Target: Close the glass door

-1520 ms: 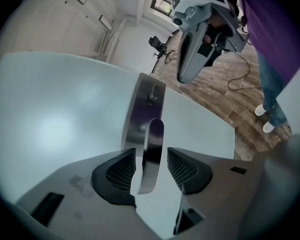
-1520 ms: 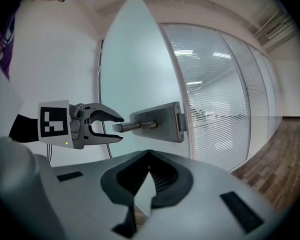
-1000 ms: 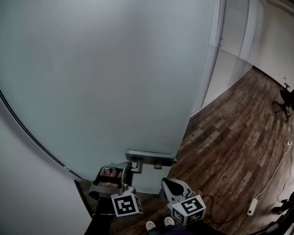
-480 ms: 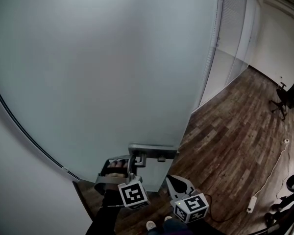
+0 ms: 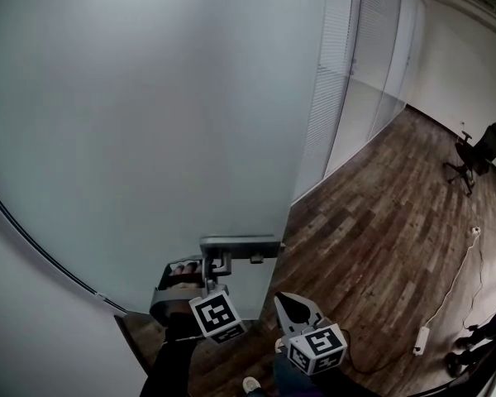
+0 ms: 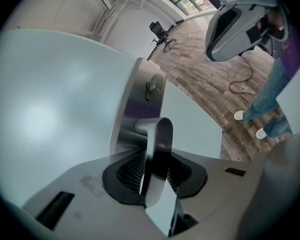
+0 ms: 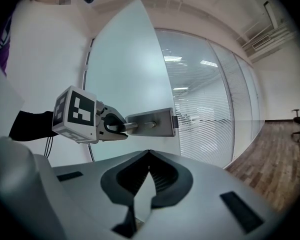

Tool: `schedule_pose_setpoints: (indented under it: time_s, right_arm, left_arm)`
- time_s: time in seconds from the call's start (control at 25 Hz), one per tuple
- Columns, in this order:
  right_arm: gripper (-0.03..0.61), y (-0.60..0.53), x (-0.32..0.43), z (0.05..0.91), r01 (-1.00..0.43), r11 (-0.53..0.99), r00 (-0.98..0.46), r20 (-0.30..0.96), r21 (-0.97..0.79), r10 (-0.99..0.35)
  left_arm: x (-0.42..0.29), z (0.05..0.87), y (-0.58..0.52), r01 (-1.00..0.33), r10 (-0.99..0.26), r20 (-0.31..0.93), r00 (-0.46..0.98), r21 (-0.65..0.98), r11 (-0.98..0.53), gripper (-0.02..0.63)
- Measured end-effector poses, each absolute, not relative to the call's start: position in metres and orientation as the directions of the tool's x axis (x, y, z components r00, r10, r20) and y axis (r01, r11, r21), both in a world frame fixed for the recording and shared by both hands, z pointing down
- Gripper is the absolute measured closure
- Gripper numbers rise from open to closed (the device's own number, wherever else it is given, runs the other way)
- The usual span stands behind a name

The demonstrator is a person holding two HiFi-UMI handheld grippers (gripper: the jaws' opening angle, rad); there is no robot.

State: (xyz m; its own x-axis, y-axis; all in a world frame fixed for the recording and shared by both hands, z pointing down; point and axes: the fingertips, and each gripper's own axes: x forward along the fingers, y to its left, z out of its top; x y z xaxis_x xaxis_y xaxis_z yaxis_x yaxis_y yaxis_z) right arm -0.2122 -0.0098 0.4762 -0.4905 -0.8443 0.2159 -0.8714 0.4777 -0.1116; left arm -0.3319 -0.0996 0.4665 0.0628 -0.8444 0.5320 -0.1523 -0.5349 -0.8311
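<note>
Two tools: the left tool (image 5: 217,267) works the door. The right tool (image 5: 296,311) stands by, below it and to its right in the head view.
Left tool state: clenched on the door handle (image 6: 159,134), with the ribbed pads pressing the lever from both sides.
Right tool state: jaws closed together, nothing between them.
Task item: the glass door (image 5: 149,122) is frosted and stands open, filling the upper left of the head view. Its free edge runs down to the handle plate (image 5: 241,245).
Handle location: low on the door, close to the free edge and directly ahead of the left tool.
Long axis: the lever lies level along the door face, running from the plate toward the left tool. That tool sits roughly in line with it and grips its free end.
Nearer hand: the left, already in contact. The right tool is near the handle but apart from it, looking at it from the side.
Beyond the edge: a partition (image 5: 347,81) with blinds and the wood floor (image 5: 380,222) show past the free edge, so the door is not yet shut.
Next move (judgement): force should act square to the door face at the handle. A pull along the lever risks sliding the pads off its end.
Not determinable: the latch side of the frame is not in view, so push or pull cannot be told.
</note>
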Motion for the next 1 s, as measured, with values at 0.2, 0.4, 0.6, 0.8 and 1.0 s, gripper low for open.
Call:
schedule_pose_setpoints:
  time_s: [0.2, 0.4, 0.6, 0.8, 1.0]
  right_arm:
    - [0.588, -0.044, -0.201, 0.478, -0.859, 0.498, -0.511, 0.224, -0.117, -0.83]
    - [0.588, -0.089, -0.191, 0.478, -0.844, 0.524, -0.536, 0.23, -0.116, -0.812]
    - [0.588, -0.132, -0.175, 0.477, -0.819, 0.561, -0.572, 0.23, -0.12, -0.787]
    - [0.588, -0.166, -0.156, 0.48, -0.794, 0.596, -0.607, 0.226, -0.12, -0.762]
    - [0.588, -0.21, -0.158, 0.478, -0.763, 0.636, -0.645, 0.217, -0.119, -0.733]
  left_arm:
    - [-0.331, 0.47, -0.129, -0.166, -0.842, 0.539, 0.019, -0.829, -0.534, 0.518]
    - [-0.331, 0.468, -0.161, -0.215, -0.832, 0.555, -0.003, -0.813, -0.542, 0.518]
    - [-0.334, 0.469, -0.201, -0.221, -0.84, 0.538, -0.069, -0.83, -0.513, 0.519]
    - [-0.332, 0.477, -0.237, -0.246, -0.837, 0.535, -0.11, -0.831, -0.499, 0.52]
    - [-0.34, 0.478, -0.285, -0.264, -0.839, 0.525, -0.14, -0.837, -0.48, 0.522]
